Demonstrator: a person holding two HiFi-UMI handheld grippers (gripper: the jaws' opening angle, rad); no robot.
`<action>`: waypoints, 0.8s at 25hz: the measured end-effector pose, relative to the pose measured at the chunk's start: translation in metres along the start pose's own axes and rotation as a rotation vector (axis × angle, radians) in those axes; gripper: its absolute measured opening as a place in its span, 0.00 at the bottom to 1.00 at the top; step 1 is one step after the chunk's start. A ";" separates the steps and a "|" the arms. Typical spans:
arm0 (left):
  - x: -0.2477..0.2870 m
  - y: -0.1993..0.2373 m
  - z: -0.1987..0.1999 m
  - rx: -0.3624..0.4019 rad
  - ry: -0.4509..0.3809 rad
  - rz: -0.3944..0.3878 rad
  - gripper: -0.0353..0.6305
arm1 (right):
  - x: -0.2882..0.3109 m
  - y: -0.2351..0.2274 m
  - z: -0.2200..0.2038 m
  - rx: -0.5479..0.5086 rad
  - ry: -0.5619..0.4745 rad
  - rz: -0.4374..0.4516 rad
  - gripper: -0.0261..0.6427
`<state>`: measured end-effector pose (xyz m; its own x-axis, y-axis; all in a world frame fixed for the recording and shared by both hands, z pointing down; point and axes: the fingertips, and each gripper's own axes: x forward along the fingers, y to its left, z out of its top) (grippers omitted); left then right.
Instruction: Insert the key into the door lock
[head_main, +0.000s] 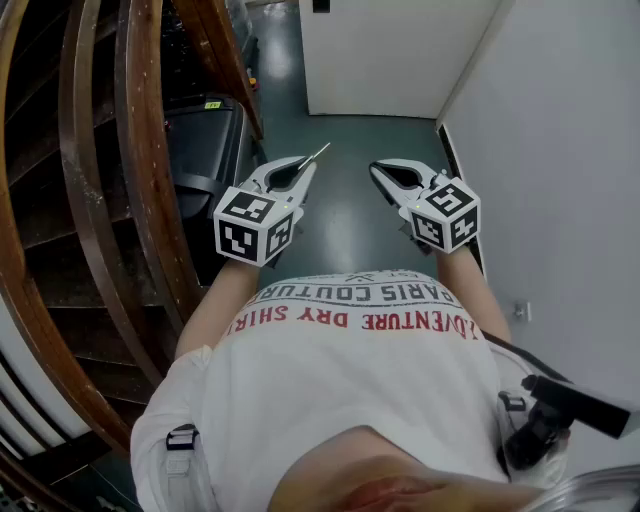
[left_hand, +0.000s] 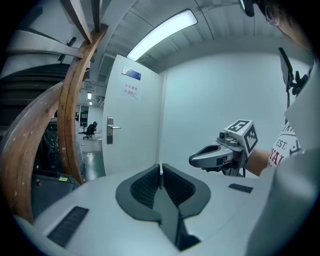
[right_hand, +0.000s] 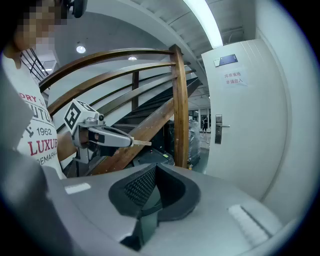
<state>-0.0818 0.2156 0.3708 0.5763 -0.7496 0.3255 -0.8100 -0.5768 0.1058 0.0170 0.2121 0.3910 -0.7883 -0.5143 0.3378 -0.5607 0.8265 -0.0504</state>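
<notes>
My left gripper (head_main: 305, 166) is shut on a thin metal key (head_main: 318, 154) whose blade sticks out past the jaw tips. In the left gripper view the key (left_hand: 160, 171) stands edge-on between the closed pads. My right gripper (head_main: 379, 170) hangs level with it to the right, shut with nothing in it. In its own view its pads (right_hand: 145, 182) meet. The white door (left_hand: 134, 130) stands ahead, some way off, with its handle and lock plate (left_hand: 110, 130) on its left edge. From the right gripper view the lock plate (right_hand: 218, 129) also shows, as does the left gripper (right_hand: 102, 136) holding the key (right_hand: 142, 143).
A curved wooden stair rail (head_main: 140, 170) and a wooden post (right_hand: 180, 107) stand close on the left. A white wall (head_main: 560, 150) runs along the right. A dark treadmill-like object (head_main: 205, 140) sits under the stairs. The dark floor (head_main: 350, 140) lies between me and the door.
</notes>
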 end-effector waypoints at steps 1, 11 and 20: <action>0.000 0.000 0.000 0.000 -0.001 0.001 0.09 | 0.000 0.000 0.001 -0.002 -0.001 0.000 0.04; 0.002 0.001 -0.006 -0.002 0.011 -0.011 0.09 | 0.008 0.003 -0.006 -0.004 0.010 0.006 0.04; 0.010 0.011 -0.014 -0.030 0.027 -0.027 0.09 | 0.020 -0.006 -0.007 0.046 -0.016 -0.011 0.04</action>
<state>-0.0863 0.2060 0.3887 0.5953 -0.7247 0.3470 -0.7973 -0.5865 0.1427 0.0065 0.1991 0.4046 -0.7858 -0.5272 0.3234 -0.5802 0.8095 -0.0899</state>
